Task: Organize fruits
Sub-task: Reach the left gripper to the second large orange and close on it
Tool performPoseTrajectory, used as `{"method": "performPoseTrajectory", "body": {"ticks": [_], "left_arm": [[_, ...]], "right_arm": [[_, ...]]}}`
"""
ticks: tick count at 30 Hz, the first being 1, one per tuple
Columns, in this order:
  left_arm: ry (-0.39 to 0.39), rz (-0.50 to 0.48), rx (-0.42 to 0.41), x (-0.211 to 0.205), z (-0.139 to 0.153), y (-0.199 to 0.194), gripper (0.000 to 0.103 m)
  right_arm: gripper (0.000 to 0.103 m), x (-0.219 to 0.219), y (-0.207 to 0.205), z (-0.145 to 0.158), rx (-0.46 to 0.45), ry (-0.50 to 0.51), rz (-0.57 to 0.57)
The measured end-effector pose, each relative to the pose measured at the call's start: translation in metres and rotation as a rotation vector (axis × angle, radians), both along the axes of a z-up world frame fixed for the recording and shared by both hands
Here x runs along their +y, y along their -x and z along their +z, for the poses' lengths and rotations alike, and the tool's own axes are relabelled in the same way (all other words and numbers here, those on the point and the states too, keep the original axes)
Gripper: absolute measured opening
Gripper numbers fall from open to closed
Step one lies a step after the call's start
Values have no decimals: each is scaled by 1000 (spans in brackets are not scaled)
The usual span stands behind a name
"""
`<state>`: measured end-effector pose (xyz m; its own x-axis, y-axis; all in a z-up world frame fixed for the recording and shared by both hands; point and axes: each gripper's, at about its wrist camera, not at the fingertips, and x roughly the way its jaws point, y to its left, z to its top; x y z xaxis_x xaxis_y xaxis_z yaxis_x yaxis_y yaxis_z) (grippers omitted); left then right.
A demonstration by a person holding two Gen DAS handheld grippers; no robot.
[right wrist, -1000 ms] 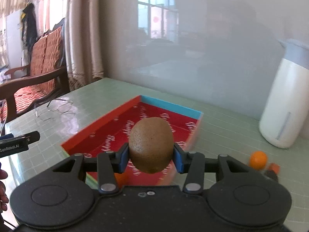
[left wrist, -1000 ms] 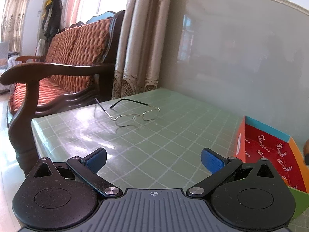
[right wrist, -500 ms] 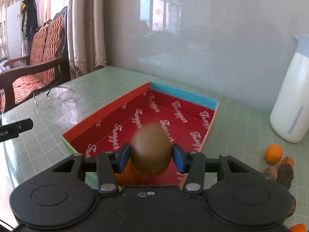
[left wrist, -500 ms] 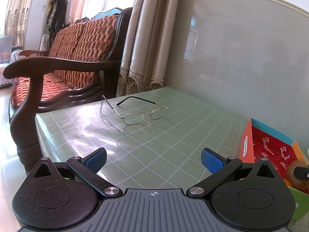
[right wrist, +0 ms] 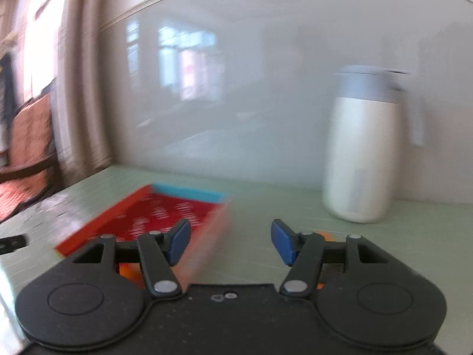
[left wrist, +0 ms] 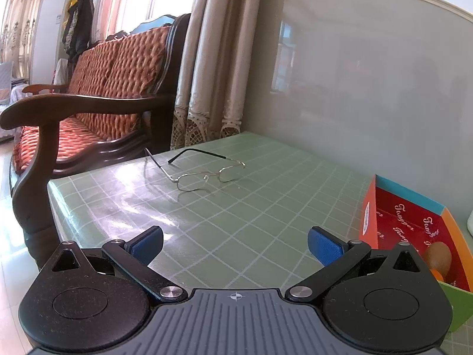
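A pale green tablecloth (left wrist: 266,207) with a white grid carries a box (left wrist: 414,222) that is red inside with white script and edged orange and blue, near a brown kiwi (left wrist: 439,256) and a white jug (right wrist: 360,159).

The picture is motion-blurred. The right hand-held gripper (right wrist: 230,242) has just been opening, its blue pads apart with nothing between them. At ten o'clock a red box (right wrist: 153,213) lies on the green desk (right wrist: 414,236); at two o'clock stands a white jug (right wrist: 360,153).
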<state>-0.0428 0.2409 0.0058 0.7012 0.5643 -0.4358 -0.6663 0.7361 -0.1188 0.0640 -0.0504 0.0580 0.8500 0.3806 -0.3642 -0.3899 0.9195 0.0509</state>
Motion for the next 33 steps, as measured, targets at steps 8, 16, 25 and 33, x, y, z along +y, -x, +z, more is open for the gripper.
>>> {"method": "performPoseTrajectory", "body": {"ticks": [8,16,25,33], "left_arm": [[-8,-74,-10,-27,4,-13,103],[-37,-236,0,-80,11,-38,103],[-69,-356,9,-137,16,-55,103],[-72,-462,13,-186,19,-70,103]], "right_arm": [[65,-102,7,-31,32,-116,-266],[66,-127,19,-36,19,-94,-317],[66,-153,28,-36,21,-42,-346],[66,-182,39,-33,11,-28,-386]]}}
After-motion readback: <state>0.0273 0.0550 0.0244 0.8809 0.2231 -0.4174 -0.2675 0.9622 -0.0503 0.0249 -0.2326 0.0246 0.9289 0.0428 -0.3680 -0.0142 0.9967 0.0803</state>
